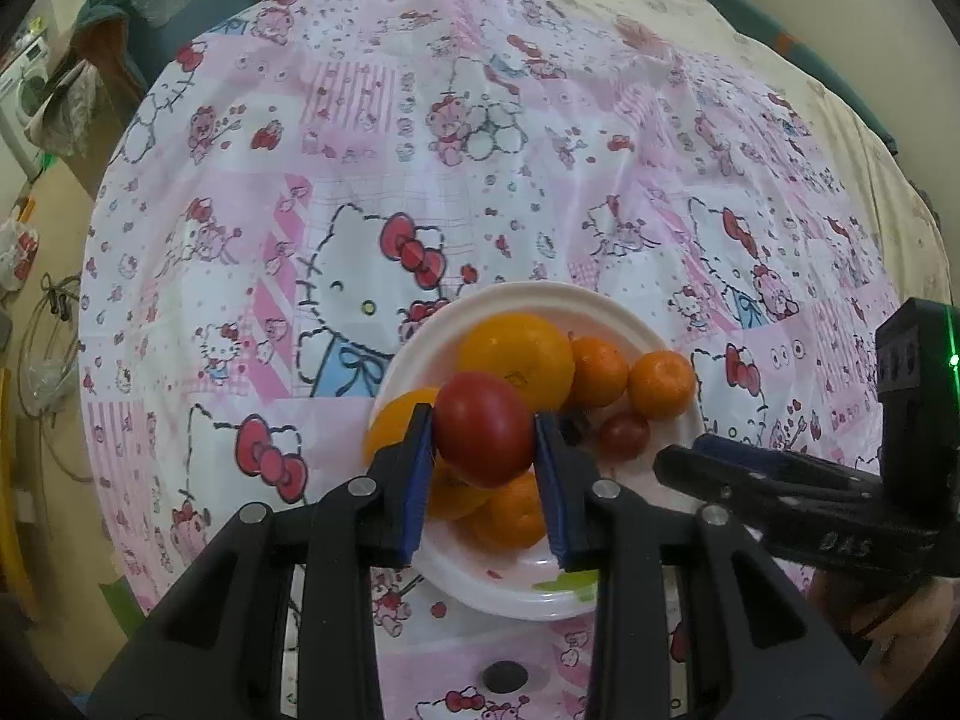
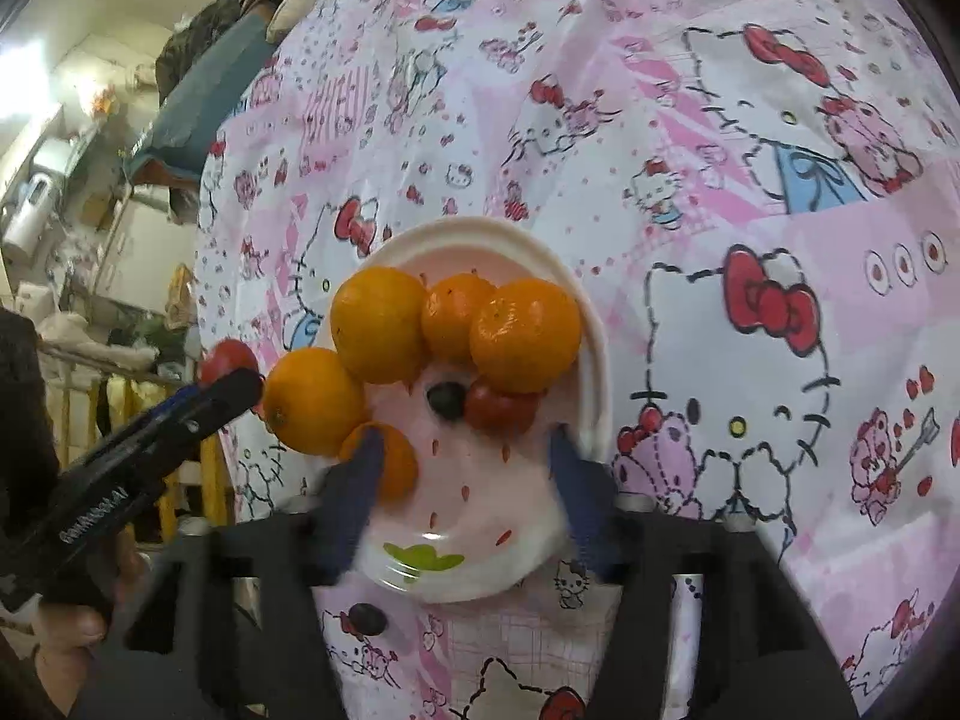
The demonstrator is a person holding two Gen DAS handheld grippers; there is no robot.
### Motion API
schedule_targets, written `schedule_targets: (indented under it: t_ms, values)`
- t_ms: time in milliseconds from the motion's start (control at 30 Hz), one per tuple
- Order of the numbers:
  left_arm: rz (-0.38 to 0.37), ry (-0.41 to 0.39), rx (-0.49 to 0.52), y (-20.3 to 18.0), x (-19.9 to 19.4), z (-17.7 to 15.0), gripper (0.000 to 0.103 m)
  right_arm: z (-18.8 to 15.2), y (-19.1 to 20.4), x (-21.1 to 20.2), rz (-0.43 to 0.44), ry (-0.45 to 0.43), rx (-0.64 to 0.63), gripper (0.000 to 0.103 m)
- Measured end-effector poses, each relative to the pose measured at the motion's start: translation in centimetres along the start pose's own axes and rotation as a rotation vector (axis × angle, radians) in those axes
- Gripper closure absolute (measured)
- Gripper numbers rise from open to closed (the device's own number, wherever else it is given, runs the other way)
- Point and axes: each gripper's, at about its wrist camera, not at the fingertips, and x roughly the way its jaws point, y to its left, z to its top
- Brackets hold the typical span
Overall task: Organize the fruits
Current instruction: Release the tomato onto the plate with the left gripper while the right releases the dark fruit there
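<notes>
Gripping the red tomato [image 1: 483, 427] between its blue pads, the left claw [image 1: 483, 450] holds it just above the white plate [image 1: 612, 312] — likely to lift it clear of the oranges [image 1: 517, 360] piled there for sorting. Beside it, the right claw [image 2: 465, 480] hovers spread and empty over the plate's rim, above the Hello Kitty cloth [image 1: 360, 150].

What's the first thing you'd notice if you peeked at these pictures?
A shiny red tomato pinched in the left gripper, held over a white plate. On the plate sit oranges and a smaller tomato, and the open right gripper hovers over the plate's near side. Underneath everything lies a bright pink cartoon-cat tablecloth.
</notes>
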Motion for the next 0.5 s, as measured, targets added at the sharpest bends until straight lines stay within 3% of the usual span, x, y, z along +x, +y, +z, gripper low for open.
schedule_targets:
  t_ms: [233,500]
  values:
    - [0.037,-0.018,0.147,-4.0,1.0,-0.9,0.075,-0.7,-1.9,-2.5,0.007,-0.034,0.039,0.040]
    - [0.061,0.014,0.182,-5.9,3.1,-1.2,0.074,-1.7,-4.3,-5.1,-0.017,-0.060,0.057,0.040]
